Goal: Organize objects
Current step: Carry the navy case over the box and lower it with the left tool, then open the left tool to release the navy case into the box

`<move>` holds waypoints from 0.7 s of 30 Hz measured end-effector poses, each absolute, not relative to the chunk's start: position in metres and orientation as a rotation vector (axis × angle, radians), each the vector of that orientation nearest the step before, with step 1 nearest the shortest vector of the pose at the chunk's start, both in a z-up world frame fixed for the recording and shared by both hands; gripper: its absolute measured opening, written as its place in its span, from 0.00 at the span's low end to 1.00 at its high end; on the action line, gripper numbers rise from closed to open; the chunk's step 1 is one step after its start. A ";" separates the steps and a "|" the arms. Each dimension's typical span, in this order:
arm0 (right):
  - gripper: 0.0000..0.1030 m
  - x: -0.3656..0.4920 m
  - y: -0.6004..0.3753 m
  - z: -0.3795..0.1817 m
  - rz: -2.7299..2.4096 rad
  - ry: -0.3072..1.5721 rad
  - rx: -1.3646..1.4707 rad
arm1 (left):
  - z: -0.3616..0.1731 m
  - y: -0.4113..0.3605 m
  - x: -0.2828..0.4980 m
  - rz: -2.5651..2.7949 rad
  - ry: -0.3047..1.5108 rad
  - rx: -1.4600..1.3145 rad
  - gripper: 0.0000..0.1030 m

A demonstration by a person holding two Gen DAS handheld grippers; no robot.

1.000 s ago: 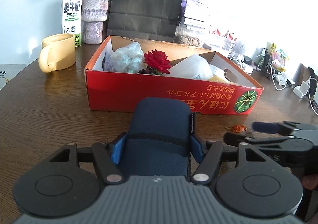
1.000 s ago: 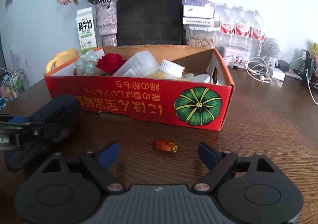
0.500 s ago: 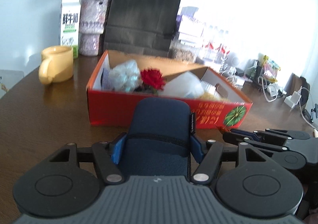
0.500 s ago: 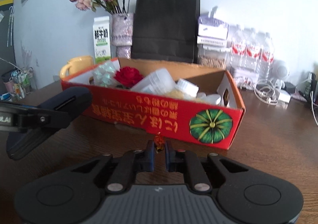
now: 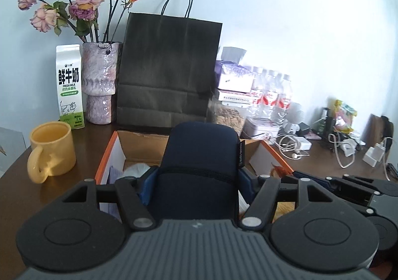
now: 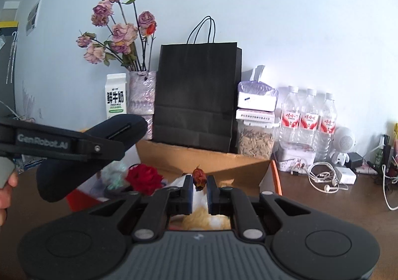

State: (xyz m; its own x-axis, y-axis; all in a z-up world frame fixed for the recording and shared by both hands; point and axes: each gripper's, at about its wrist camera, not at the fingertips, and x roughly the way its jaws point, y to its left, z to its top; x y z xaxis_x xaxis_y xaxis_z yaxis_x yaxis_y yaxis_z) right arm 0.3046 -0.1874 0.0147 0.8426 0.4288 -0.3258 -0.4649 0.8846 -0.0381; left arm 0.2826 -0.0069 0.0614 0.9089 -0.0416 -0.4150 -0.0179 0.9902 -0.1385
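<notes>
My left gripper [image 5: 196, 183] is shut on a dark navy soft case [image 5: 199, 155], held upright above the near side of the red cardboard box [image 5: 105, 158]. The right wrist view shows that case [image 6: 104, 153] at the left, tilted in the air. My right gripper [image 6: 199, 189] is shut on a small orange-red piece [image 6: 199, 177], raised over the box's right part [image 6: 276, 175]. That piece [image 5: 278, 170] also shows at the right gripper's tip in the left wrist view. Inside the box lie a red rose [image 6: 144, 178], crumpled plastic and pale containers, mostly hidden by the grippers.
A black paper bag [image 5: 169, 68], a vase of dried roses [image 5: 99, 86] and a milk carton [image 5: 69, 86] stand behind the box. A yellow mug [image 5: 53, 148] sits left of it. Water bottles [image 6: 308, 116], a seed jar [image 6: 256, 140] and cables [image 6: 323, 178] crowd the back right. A person's hand [image 6: 7, 185] shows at the left.
The right gripper closed on the small orange-red piece on the table and lifted it. Both grippers rose from table height to above the box, the left keeping the navy case.
</notes>
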 end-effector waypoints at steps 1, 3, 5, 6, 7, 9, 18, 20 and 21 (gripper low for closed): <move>0.10 0.312 -0.185 0.016 0.469 0.317 -0.118 | 0.060 -0.007 0.291 -0.005 0.436 -0.136 0.64; 0.10 0.326 -0.181 0.016 0.462 0.322 -0.120 | 0.057 -0.005 0.307 0.006 0.449 -0.133 0.64; 0.10 0.341 -0.177 0.013 0.459 0.334 -0.120 | 0.052 -0.005 0.320 0.021 0.464 -0.126 0.64; 0.10 0.348 -0.176 0.012 0.457 0.341 -0.120 | 0.050 -0.005 0.326 0.027 0.469 -0.123 0.64; 0.10 0.354 -0.173 0.010 0.456 0.348 -0.118 | 0.048 -0.004 0.331 0.033 0.476 -0.122 0.64; 0.10 0.363 -0.171 0.004 0.453 0.361 -0.111 | 0.044 -0.003 0.341 0.039 0.487 -0.119 0.64; 0.80 0.378 -0.174 -0.008 0.432 0.390 -0.087 | 0.035 0.007 0.344 0.085 0.427 -0.093 1.00; 1.00 0.375 -0.176 -0.007 0.431 0.383 -0.079 | 0.037 0.008 0.337 0.092 0.420 -0.076 1.00; 1.00 0.374 -0.177 -0.006 0.431 0.377 -0.077 | 0.037 0.009 0.334 0.091 0.422 -0.078 1.00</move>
